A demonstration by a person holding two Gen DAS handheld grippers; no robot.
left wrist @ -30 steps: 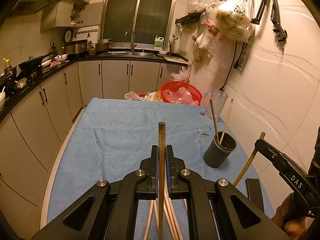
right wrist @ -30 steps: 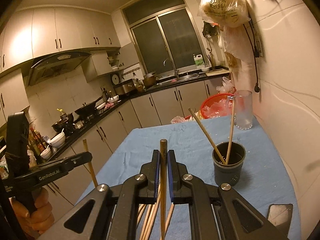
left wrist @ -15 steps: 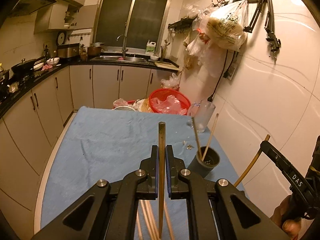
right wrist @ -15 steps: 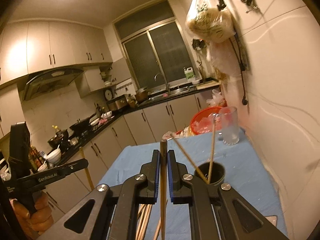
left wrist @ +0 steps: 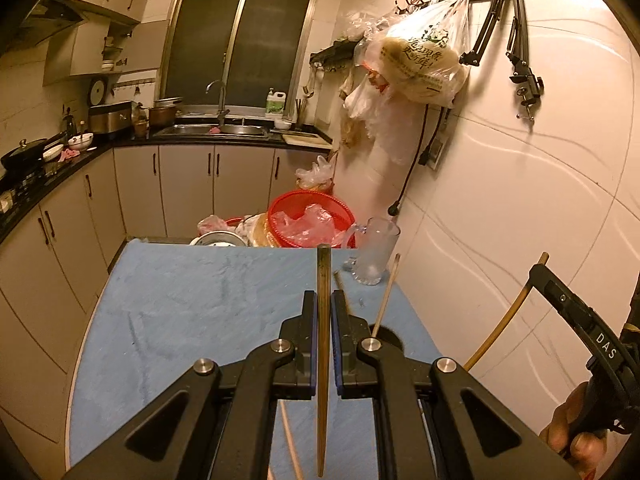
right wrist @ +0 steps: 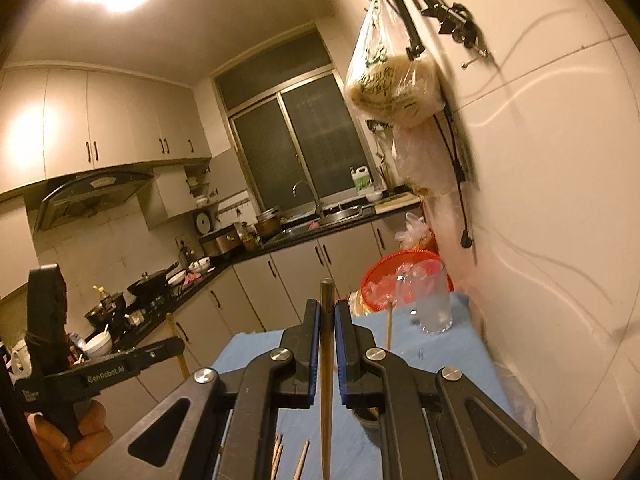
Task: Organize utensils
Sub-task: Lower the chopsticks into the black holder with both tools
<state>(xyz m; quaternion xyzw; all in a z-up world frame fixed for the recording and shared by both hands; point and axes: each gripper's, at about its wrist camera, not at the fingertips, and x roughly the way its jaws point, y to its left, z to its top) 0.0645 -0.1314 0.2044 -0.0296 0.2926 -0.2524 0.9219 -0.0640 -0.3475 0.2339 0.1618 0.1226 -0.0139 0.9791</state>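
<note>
Both grippers, left point(left wrist: 324, 300) and right point(right wrist: 327, 308), have risen, each clamping a slender, probably bamboo chopstick point(left wrist: 322, 360).

Left gripper point(left wrist: 323, 300) had a chopstick point(left wrist: 322, 360) clamped upright between its jaws, poking past the tips. Just right of those jaws, partly behind them, sat the holder cup point(left wrist: 386, 334) with a stick point(left wrist: 387, 296) leaning in it. Ahead and right stood a glass mug point(left wrist: 374, 254) on the table cloth point(left wrist: 192, 312); beyond it, a basket point(left wrist: 310, 220). Loose chopsticks point(left wrist: 290, 440) lay below the jaws. Right gripper point(right wrist: 327, 312) pinched another chopstick point(right wrist: 326, 380); the mug stood ahead-right of its jaws.
</note>
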